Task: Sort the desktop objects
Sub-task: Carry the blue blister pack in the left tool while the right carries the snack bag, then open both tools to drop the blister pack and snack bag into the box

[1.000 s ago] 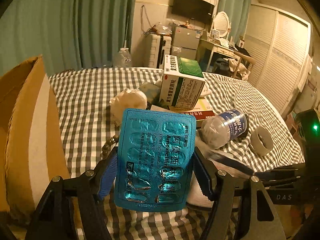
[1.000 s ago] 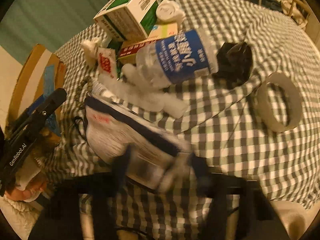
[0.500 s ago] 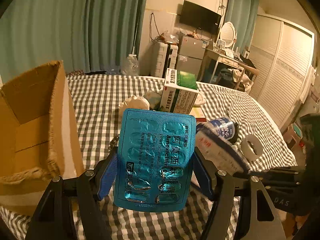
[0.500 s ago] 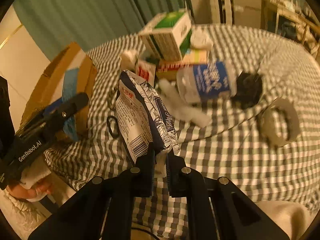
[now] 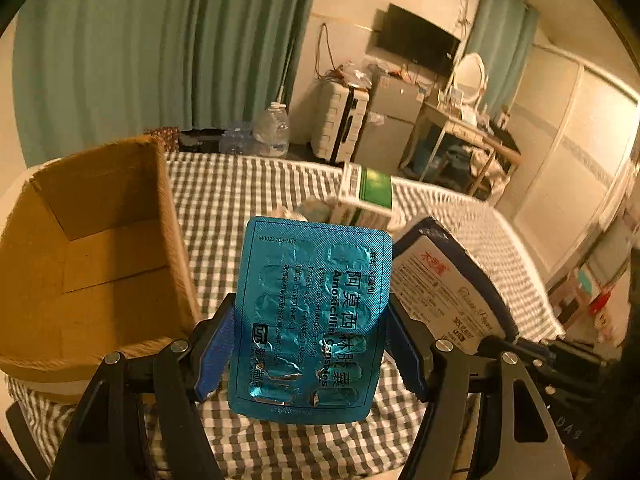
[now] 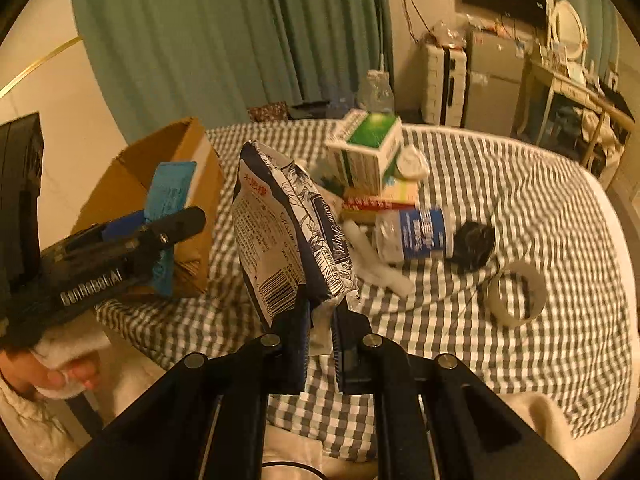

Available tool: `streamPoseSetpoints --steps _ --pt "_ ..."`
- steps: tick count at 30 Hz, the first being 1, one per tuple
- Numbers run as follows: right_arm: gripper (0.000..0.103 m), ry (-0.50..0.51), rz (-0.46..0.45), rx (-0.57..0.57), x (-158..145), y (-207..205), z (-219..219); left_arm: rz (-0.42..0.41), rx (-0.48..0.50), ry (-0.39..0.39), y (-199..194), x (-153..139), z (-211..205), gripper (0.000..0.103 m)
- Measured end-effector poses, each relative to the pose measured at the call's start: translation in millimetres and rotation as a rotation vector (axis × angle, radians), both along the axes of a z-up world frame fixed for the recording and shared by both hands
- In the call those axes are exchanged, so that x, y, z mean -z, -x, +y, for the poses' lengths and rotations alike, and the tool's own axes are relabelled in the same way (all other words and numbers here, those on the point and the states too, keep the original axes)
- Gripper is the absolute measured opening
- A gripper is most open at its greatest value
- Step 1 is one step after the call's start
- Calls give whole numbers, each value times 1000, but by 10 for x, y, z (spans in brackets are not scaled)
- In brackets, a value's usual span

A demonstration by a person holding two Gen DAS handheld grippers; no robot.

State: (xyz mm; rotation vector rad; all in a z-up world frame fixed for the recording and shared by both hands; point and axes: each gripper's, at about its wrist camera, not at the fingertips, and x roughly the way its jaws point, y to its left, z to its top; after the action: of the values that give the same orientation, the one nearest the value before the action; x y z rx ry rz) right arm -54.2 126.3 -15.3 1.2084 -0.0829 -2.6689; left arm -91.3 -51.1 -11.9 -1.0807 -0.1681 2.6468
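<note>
My left gripper (image 5: 310, 354) is shut on a blue foil blister pack of capsules (image 5: 312, 312), held upright by its two side edges above the checked table. An open cardboard box (image 5: 92, 264) stands just to its left. My right gripper (image 6: 320, 340) is shut on the bottom edge of a navy-and-white snack bag (image 6: 288, 232), lifted off the table; the same snack bag (image 5: 448, 292) shows at the right of the left wrist view. In the right wrist view the left gripper (image 6: 160, 236) with the blister pack (image 6: 170, 192) hangs in front of the cardboard box (image 6: 132, 176).
On the checked cloth (image 6: 500, 184) lie a green-and-white carton (image 6: 368, 152), flat boxes (image 6: 380, 200), a blue-labelled plastic bottle (image 6: 416, 234), a black object (image 6: 474, 242), a tape roll (image 6: 518, 298) and white wrapped pieces (image 6: 380, 264). A hand (image 6: 60, 376) holds the left gripper. Furniture stands behind.
Both grippers have risen. The right gripper closed on the snack bag and lifted it off the table. The blister pack stayed clamped while the box's inside came into view.
</note>
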Motion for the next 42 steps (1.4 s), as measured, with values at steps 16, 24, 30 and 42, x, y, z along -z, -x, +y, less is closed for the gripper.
streamPoseSetpoints --steps 16,24,30,42 --pt "10 -34 222 -219 -1132 189 -1254 75 -152 132 173 -1263 -1281 71" --pt "10 -49 132 -303 -963 643 -2003 33 -213 132 255 -1014 -1901 71" --pt "10 -74 24 -303 -484 937 -2221 -76 -201 117 385 -439 -2142 71" --pt "78 -46 105 -197 -574 992 -1958 -43 -174 182 409 -295 -2051 103"
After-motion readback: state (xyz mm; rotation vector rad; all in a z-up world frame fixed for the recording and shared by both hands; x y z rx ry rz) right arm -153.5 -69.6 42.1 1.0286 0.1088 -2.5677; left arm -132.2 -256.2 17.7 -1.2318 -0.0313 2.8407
